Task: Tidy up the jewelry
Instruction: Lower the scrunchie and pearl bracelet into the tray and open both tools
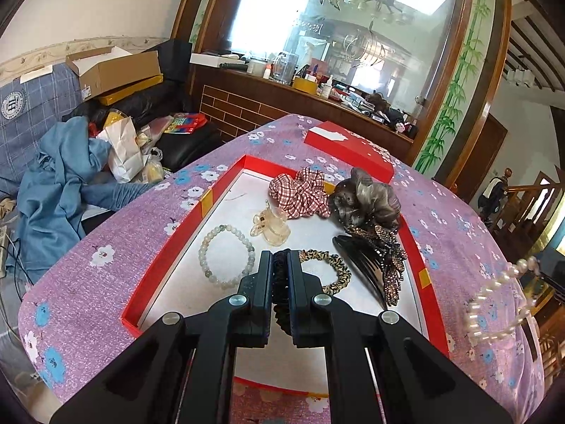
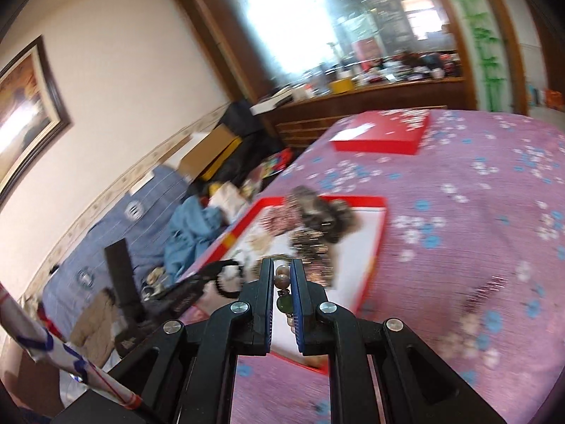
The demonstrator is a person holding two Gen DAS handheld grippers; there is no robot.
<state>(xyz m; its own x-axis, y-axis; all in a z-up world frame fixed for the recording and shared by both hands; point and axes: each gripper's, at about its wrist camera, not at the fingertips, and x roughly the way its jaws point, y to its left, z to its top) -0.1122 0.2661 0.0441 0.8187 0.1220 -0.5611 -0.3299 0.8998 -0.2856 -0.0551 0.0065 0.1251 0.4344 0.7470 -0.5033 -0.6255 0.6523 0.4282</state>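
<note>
A red tray (image 1: pixel 212 196) with a white floor is seen on a purple flowered cloth (image 1: pixel 106 233), and its red lid (image 1: pixel 348 150) lies farther away on the same cloth. The left gripper (image 1: pixel 280 259) is held over the near part of the tray, and its fingers are closed on a black scrunchie (image 1: pixel 279 282), which is pinched between them. Just to the right of it, a leopard hair tie (image 1: pixel 330 272) lies on the tray floor. To the left, a pale green bead bracelet (image 1: pixel 226 256) is laid flat. Beyond it, a clear hair claw (image 1: pixel 270 226) is seen, and farther away a red checked scrunchie (image 1: pixel 300 192). At the right side of the tray a grey hair bun piece (image 1: pixel 367 199) rests partly on the rim, and a black comb clip (image 1: pixel 367 268) with a sparkling leaf clip (image 1: pixel 386 258) lies near it. A pearl bracelet (image 1: pixel 501 304) is seen at the far right, hanging from something dark.

In the blurred right wrist view, the right gripper (image 2: pixel 282 274) is closed on a bead bracelet (image 2: pixel 284 289) with brownish and green beads, near the near edge of the tray (image 2: pixel 374 243).
</note>
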